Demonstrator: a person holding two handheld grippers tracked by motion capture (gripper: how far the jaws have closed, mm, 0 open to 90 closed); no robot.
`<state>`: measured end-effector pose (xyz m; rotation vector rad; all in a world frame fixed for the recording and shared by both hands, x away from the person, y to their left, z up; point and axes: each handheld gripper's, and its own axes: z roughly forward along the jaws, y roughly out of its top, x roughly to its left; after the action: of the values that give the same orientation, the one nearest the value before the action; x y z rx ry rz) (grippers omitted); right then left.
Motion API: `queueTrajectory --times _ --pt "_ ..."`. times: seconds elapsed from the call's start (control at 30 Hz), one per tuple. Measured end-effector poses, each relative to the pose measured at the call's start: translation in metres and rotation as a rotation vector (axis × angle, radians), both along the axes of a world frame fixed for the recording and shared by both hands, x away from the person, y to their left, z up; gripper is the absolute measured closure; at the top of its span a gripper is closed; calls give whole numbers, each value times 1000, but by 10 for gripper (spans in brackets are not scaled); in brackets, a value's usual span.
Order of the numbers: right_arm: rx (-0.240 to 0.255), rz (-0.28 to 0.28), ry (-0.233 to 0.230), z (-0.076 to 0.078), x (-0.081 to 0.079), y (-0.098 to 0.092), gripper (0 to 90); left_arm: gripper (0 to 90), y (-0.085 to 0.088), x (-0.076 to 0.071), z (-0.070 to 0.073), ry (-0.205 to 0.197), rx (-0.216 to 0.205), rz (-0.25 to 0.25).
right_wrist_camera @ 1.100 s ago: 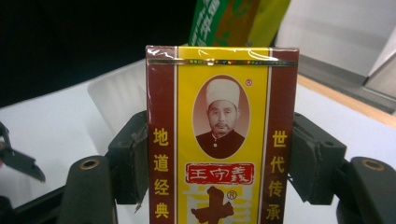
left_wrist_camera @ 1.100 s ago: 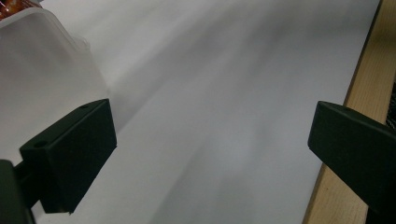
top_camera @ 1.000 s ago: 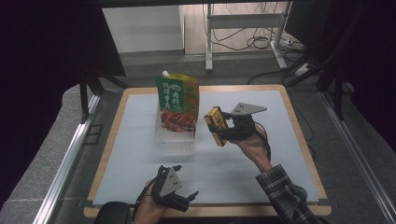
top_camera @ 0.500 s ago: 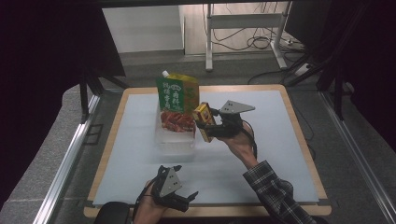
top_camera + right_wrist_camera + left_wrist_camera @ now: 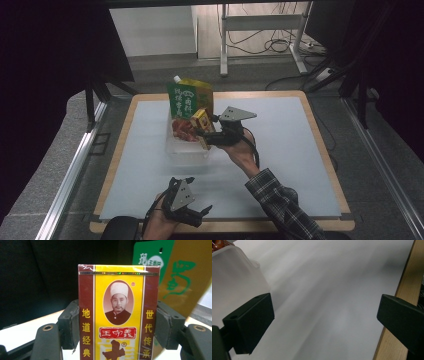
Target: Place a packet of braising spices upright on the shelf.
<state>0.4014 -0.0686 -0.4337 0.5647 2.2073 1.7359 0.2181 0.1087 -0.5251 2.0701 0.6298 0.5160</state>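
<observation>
The right gripper [image 5: 206, 134] is grasping a yellow box [image 5: 202, 121] between its jaws and is holding it just above the clear tub [image 5: 186, 146], beside the green pouch [image 5: 186, 100] standing in it. The left gripper [image 5: 197, 216] is resting released at the mat's [image 5: 300, 165] near edge.

1. Yellow box [image 5: 118, 315] with maroon side bands, red label, oval portrait.
2. Green-and-mustard pouch [image 5: 189, 100], white cap, red food print low down.
3. Frosted clear tub [image 5: 187, 148].
4. Pale grey mat [image 5: 280, 165], light wood edging on the table [image 5: 320, 145].
</observation>
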Motion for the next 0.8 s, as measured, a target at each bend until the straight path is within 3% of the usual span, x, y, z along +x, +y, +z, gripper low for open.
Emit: queueTrajectory --times 0.3,0.8 --pt "5 10 -6 -11 5 22 319 9 0 0 0 1 -1 -3" --pt "38 30 7 -28 0 40 319 9 0 0 0 2 1 -7"
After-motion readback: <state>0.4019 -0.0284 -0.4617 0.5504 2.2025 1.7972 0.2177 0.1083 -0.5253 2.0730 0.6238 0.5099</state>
